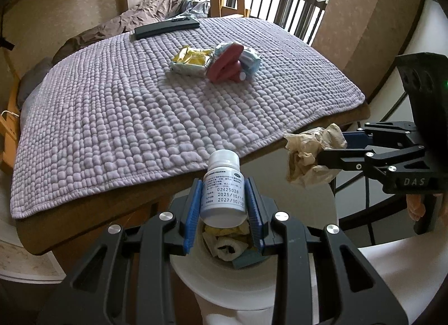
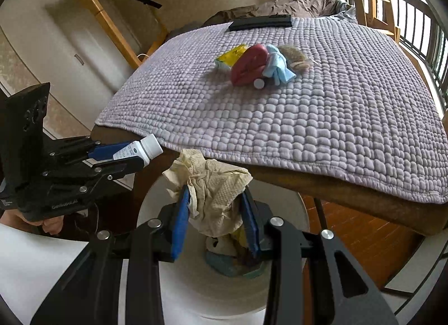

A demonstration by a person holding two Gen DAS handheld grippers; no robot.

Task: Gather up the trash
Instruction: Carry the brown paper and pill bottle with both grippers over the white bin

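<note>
A lilac quilted waffle-textured blanket (image 1: 117, 117) covers the brown wooden table (image 2: 364, 199), the biggest thing in both views. Below the table's near edge stands a round white waste bin (image 1: 308, 263), its mouth open, with crumpled paper and a grey-blue scrap lying inside. On the blanket's far end rests a long flat black bar-shaped device (image 1: 166, 28). Near the blanket's middle sits a cluster: a yellow foil snack packet (image 1: 190, 61), a pink lip-shaped plastic piece (image 1: 225, 65) and a pale blue crinkled wrapper (image 2: 278, 68), all touching.

The left gripper (image 1: 224, 207) is clamped on a small white plastic pill bottle (image 1: 222, 189) with a white cap and a printed label with dates, held upright directly over the bin's mouth. The right gripper (image 2: 215, 218) is clenched on a beige crumpled paper towel (image 2: 210, 185), also above the bin.

Only the right wrist view shows a tan net-like clump (image 2: 295, 57) behind the blue wrapper, and the orange-brown plank floor (image 2: 350, 229). The left wrist view alone makes the bottle's label readable.
</note>
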